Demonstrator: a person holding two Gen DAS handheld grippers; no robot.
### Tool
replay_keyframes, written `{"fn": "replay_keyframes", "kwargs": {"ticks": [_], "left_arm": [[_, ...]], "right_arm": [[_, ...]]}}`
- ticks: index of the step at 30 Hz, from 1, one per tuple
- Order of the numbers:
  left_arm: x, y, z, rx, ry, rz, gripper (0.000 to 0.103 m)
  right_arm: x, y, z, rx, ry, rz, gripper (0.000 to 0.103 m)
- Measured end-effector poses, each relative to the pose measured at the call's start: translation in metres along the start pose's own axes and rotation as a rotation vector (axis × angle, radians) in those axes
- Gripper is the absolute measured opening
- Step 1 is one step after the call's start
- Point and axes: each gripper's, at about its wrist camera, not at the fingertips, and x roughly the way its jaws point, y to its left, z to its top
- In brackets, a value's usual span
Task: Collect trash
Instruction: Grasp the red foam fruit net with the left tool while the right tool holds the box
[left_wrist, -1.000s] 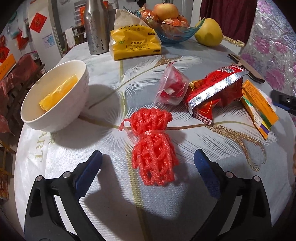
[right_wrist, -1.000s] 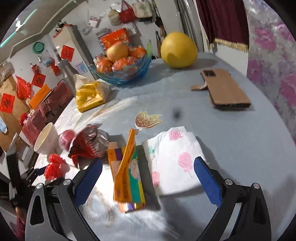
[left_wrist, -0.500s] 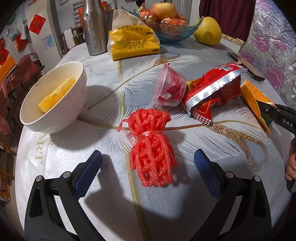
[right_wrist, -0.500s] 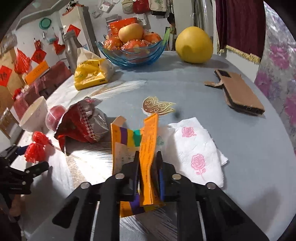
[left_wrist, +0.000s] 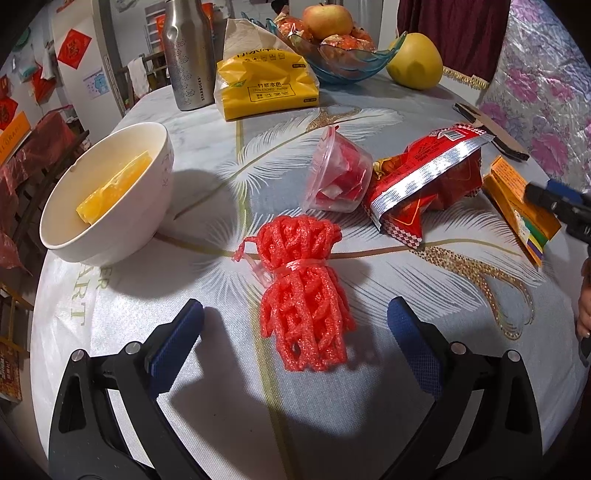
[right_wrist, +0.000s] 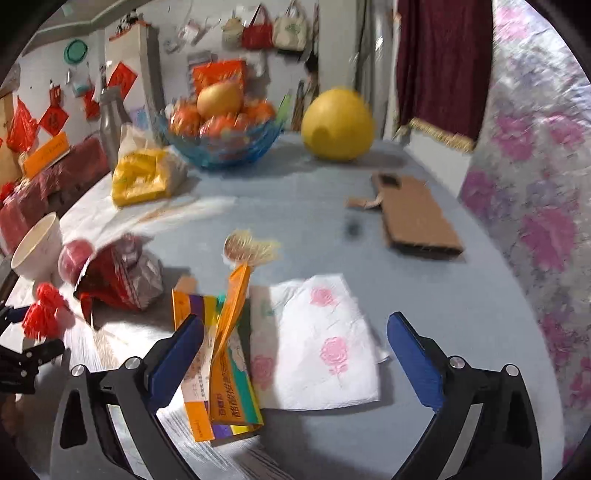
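A red foam fruit net (left_wrist: 303, 291) lies on the table between the jaws of my open left gripper (left_wrist: 295, 332). Beyond it lie a clear plastic cup with red scraps (left_wrist: 340, 173) and a red snack wrapper (left_wrist: 424, 181). My right gripper (right_wrist: 295, 347) is open over a flattened orange carton (right_wrist: 221, 350) and a white rose-printed napkin (right_wrist: 321, 339). The carton's flap stands up near the left finger. The carton also shows in the left wrist view (left_wrist: 517, 199), with the right gripper's tip (left_wrist: 554, 199) at its edge.
A white bowl with a yellow piece (left_wrist: 107, 192) stands at the left. A steel bottle (left_wrist: 188, 55), yellow tissue pack (left_wrist: 266, 85), blue fruit bowl (right_wrist: 221, 144) and pomelo (right_wrist: 336, 125) stand at the back. A brown phone case (right_wrist: 417, 218) lies at the right.
My right gripper was shut on the carton's flap half a second ago and is now open, and the view has pulled back. My left gripper has barely moved.
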Motion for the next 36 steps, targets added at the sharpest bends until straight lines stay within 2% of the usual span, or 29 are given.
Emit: {"fn": "replay_keyframes", "kwargs": {"ticks": [6, 7, 9, 11, 13, 15, 22, 26, 32, 36], "left_arm": [[0.0, 0.0, 0.0, -0.001, 0.0, -0.001, 0.096], [0.001, 0.0, 0.0, 0.0, 0.0, -0.001, 0.096], [0.001, 0.0, 0.0, -0.001, -0.001, -0.003, 0.096], [0.001, 0.0, 0.001, -0.002, -0.001, -0.005, 0.096], [0.001, 0.0, 0.001, -0.002, -0.002, -0.007, 0.096], [0.001, 0.001, 0.001, -0.004, -0.004, -0.011, 0.096], [-0.005, 0.003, 0.0, -0.013, -0.031, -0.026, 0.093], [-0.01, -0.003, -0.001, 0.021, -0.051, -0.029, 0.084], [-0.018, -0.009, -0.006, 0.055, -0.085, -0.05, 0.069], [-0.018, -0.003, -0.005, 0.026, -0.08, -0.075, 0.068]], "right_arm": [[0.016, 0.007, -0.003, -0.02, 0.082, 0.016, 0.097], [0.017, 0.007, -0.003, -0.018, 0.085, 0.023, 0.094], [0.014, 0.006, -0.004, -0.014, 0.07, 0.026, 0.079], [0.007, 0.008, -0.007, -0.023, 0.046, 0.061, 0.03], [0.007, 0.011, -0.007, -0.012, 0.047, 0.083, 0.016], [0.002, 0.017, -0.01, -0.026, 0.026, 0.068, 0.016], [-0.052, 0.017, -0.012, 0.049, -0.106, 0.149, 0.016], [-0.089, 0.012, -0.013, 0.098, -0.172, 0.209, 0.016], [-0.123, 0.013, -0.03, 0.13, -0.221, 0.235, 0.016], [-0.135, 0.013, -0.045, 0.145, -0.227, 0.25, 0.016]]}}
